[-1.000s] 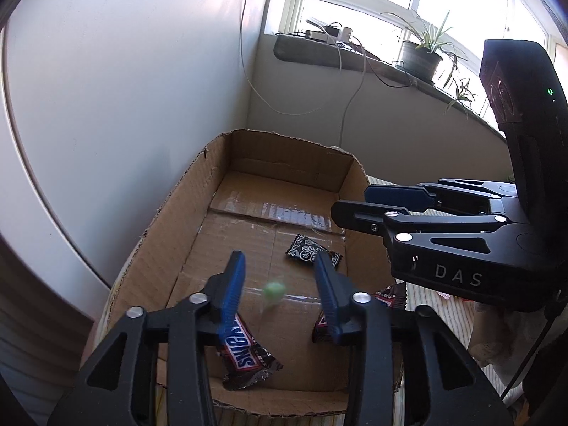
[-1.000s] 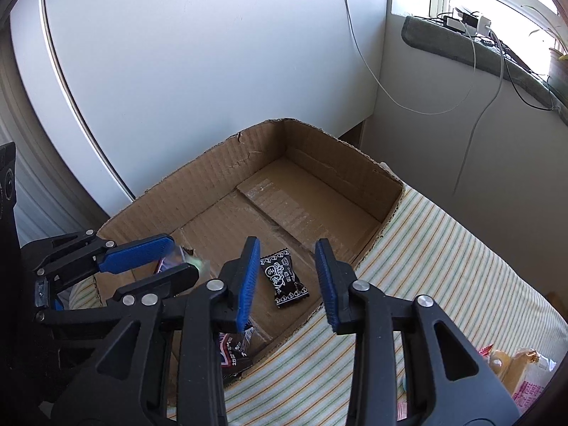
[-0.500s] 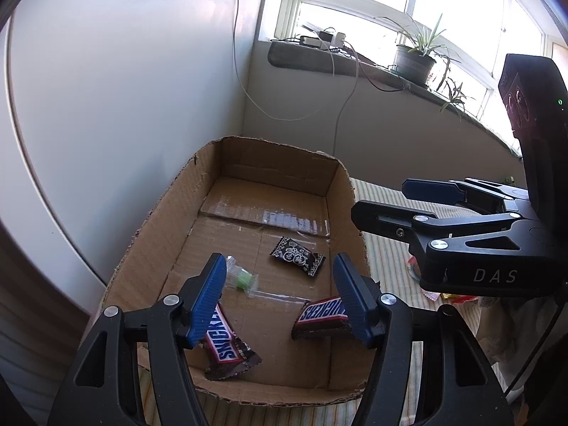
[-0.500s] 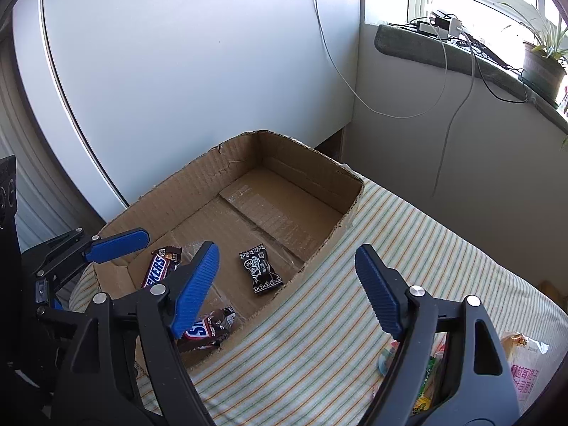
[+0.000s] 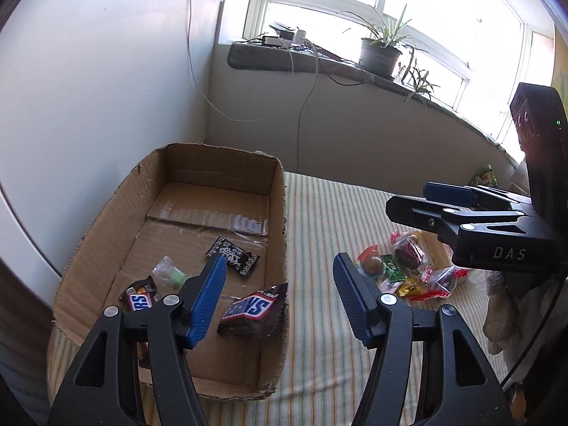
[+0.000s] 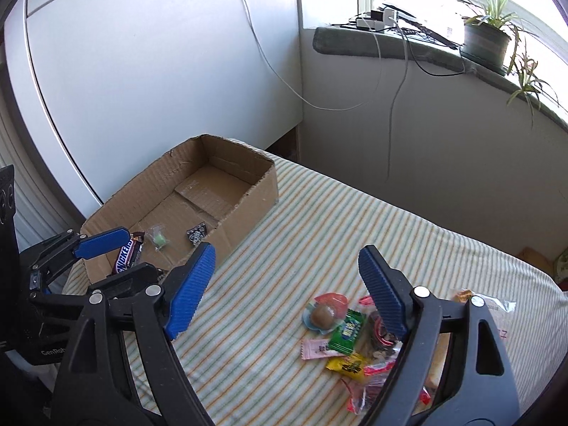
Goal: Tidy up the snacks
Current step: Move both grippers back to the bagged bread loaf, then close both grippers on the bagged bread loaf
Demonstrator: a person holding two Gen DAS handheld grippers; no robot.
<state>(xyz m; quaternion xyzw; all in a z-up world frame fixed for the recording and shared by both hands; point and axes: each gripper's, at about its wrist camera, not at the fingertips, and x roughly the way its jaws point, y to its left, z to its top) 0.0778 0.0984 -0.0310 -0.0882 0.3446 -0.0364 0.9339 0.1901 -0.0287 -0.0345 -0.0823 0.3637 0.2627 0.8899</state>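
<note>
An open cardboard box (image 5: 277, 213) (image 6: 248, 206) sits at the left of a striped cloth. In it lie two Snickers bars (image 5: 254, 307) (image 5: 138, 300), a black patterned packet (image 5: 232, 252) and a green candy in clear wrap (image 5: 174, 275) (image 6: 158, 238). A pile of loose wrapped snacks (image 6: 349, 333) (image 5: 408, 266) lies on the cloth to the right of the box. My left gripper (image 5: 278, 294) is open and empty above the box's near right wall. My right gripper (image 6: 289, 287) is open and empty above the cloth, just left of the snack pile.
The striped cloth (image 6: 390, 220) covers the whole surface. A white wall stands behind the box. A windowsill with a potted plant (image 5: 378, 51), a power strip and hanging cables runs along the back. A clear bag (image 6: 497, 307) lies at the far right.
Both grippers opened wide and pulled back to the right, away from the box. The green candry dropped from the left gripper and now lies on the box floor.
</note>
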